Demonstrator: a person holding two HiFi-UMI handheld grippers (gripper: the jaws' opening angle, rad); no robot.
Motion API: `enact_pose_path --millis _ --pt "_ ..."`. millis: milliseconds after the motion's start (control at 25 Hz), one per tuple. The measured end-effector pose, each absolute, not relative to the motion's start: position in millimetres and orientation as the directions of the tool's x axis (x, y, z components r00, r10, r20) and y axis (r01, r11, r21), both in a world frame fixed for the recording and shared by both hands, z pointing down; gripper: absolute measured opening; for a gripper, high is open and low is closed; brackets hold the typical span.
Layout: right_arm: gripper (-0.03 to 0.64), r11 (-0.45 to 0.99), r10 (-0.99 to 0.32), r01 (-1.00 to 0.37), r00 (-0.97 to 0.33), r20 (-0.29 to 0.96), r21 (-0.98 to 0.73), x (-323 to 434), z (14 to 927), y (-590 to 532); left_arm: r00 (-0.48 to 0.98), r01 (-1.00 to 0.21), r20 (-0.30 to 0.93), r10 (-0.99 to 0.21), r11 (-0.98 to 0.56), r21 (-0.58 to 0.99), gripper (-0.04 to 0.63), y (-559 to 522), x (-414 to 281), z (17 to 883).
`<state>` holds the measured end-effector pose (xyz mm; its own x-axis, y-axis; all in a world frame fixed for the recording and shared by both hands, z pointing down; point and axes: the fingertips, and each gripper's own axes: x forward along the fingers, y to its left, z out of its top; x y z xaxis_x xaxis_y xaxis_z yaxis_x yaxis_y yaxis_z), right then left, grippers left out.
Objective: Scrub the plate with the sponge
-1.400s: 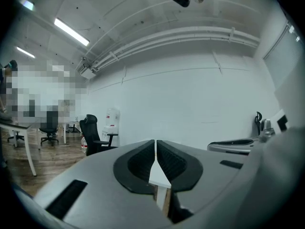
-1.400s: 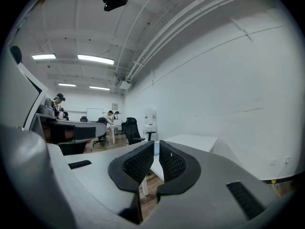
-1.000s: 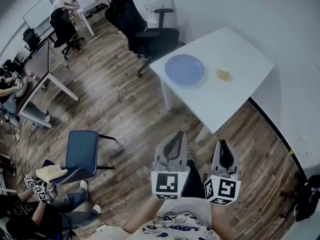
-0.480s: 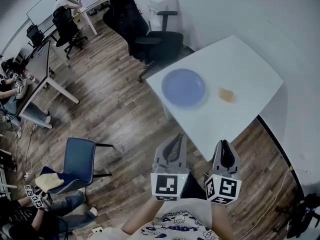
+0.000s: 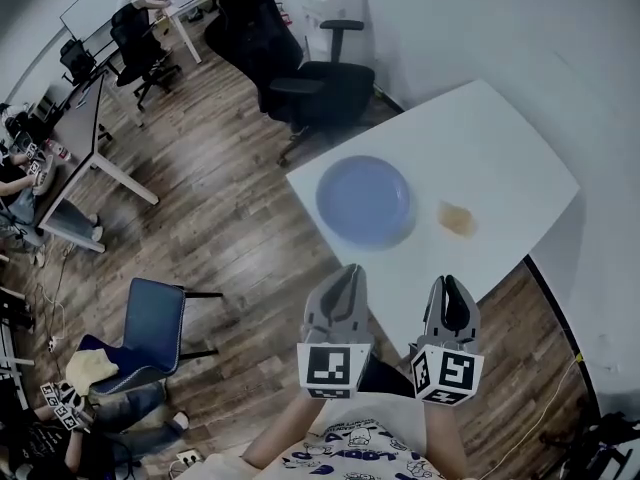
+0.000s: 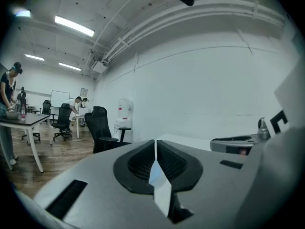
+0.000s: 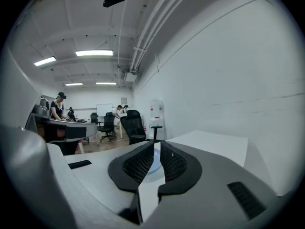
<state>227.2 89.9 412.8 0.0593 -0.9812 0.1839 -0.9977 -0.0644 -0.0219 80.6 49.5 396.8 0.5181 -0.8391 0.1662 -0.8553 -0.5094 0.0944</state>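
A round blue plate (image 5: 365, 201) lies on the white table (image 5: 500, 148), close to its near-left edge. A small tan sponge (image 5: 457, 218) sits on the table just right of the plate. My left gripper (image 5: 349, 269) is held in the air short of the table's near edge, shut and empty, and points at the plate. Beside it my right gripper (image 5: 449, 281) is also shut with nothing in it, in line with the sponge. In the right gripper view a sliver of the plate (image 7: 155, 165) shows past the closed jaws.
A black office chair (image 5: 300, 68) stands at the table's far left side, with a water dispenser (image 5: 325, 8) behind it. A blue chair (image 5: 155, 318) is on the wooden floor to my left. Desks and people fill the far left. A white wall runs along the right.
Both grippers have travelled forward together towards the table. The plate and sponge now sit lower and nearer in the head view. The jaws stayed shut.
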Motion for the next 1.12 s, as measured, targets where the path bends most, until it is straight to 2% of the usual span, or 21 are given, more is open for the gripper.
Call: enact_pose_path --millis 400,720,1120 --pt "0.035 -0.072 -0.968 -0.997 0.064 0.243 -0.024 267 428 58 0.521 -0.853 0.208 -0.828 -0.510 0.108 0.021 21 110 404" --pt "0.034 -0.095 -0.932 -0.995 0.089 0.352 -0.001 297 462 45 0.522 -0.852 0.267 -0.810 -0.509 0.121 0.021 7 112 424" --pt "0.035 -0.095 -0.894 -0.993 0.115 0.432 0.067 315 486 4 0.583 -0.810 0.307 -0.752 -0.568 0.146 0.021 -37 124 450"
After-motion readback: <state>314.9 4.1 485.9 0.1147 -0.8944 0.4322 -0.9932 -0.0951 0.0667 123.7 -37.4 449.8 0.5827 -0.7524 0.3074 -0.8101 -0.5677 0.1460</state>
